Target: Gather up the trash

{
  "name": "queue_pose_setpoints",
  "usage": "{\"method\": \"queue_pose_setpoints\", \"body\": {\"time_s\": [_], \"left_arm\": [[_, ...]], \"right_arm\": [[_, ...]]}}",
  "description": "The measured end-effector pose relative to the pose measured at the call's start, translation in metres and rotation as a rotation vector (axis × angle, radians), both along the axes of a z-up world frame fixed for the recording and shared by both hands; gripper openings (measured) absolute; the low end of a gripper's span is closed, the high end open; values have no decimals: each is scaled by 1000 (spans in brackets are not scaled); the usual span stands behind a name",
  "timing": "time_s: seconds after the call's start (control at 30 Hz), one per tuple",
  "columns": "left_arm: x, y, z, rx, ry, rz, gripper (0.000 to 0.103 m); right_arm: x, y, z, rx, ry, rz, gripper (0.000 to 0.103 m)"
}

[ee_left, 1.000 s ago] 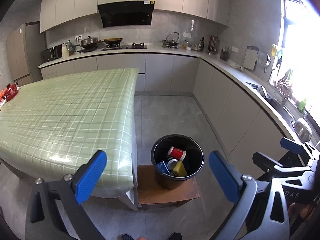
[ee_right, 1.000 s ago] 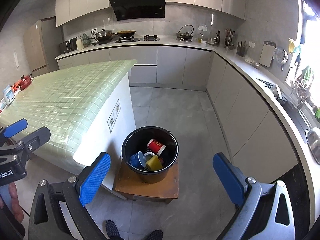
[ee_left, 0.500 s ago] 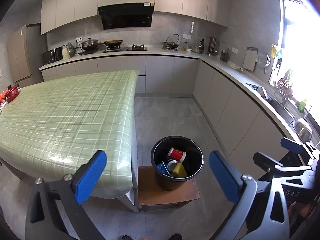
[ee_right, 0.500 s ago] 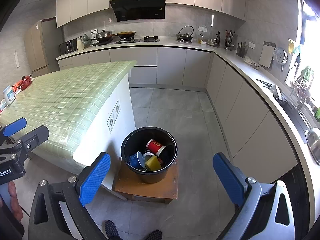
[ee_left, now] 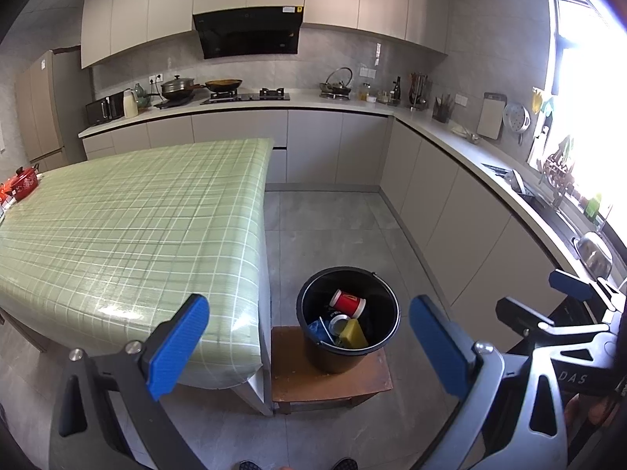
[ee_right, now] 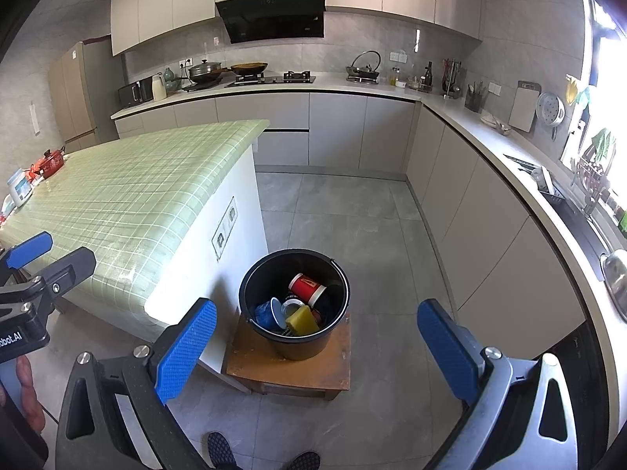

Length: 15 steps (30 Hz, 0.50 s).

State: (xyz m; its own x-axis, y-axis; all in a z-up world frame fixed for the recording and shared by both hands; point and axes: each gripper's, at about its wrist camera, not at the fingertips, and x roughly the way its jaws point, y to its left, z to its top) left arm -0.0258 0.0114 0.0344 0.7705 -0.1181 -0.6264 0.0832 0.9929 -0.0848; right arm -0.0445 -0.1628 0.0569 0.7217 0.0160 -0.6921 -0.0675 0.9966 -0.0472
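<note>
Nothing has shifted in the last second; both grippers, left gripper (ee_left: 307, 346) and right gripper (ee_right: 315, 346), hover with fingers apart and empty above the filled bucket (ee_right: 294, 301); collection looks finished.

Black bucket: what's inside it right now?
Inside the black bucket: a red cup on its side, a blue cup, a yellow sponge, a tape roll. Anything beneath them is hidden.

One black bucket (ee_right: 294, 301) stands on one wooden stool (ee_right: 290, 368). Inside it lie one red cup (ee_right: 307, 288) at 12 o'clock, one blue cup (ee_right: 266, 313) at 9 o'clock, one tin can (ee_right: 292, 307) in the middle, and one yellow sponge (ee_right: 301, 321) at 6 o'clock. Two grippers: left (ee_left: 309, 346), right (ee_right: 317, 350).
</note>
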Motion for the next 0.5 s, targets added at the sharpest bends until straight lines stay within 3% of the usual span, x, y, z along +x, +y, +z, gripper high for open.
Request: {"method": "queue_pose_setpoints", "body": {"time_s": [0.5], "left_arm": [[5, -3, -1, -9, 6, 8, 103]], "right_arm": [[3, -1, 1, -4, 5, 3, 103]]}}
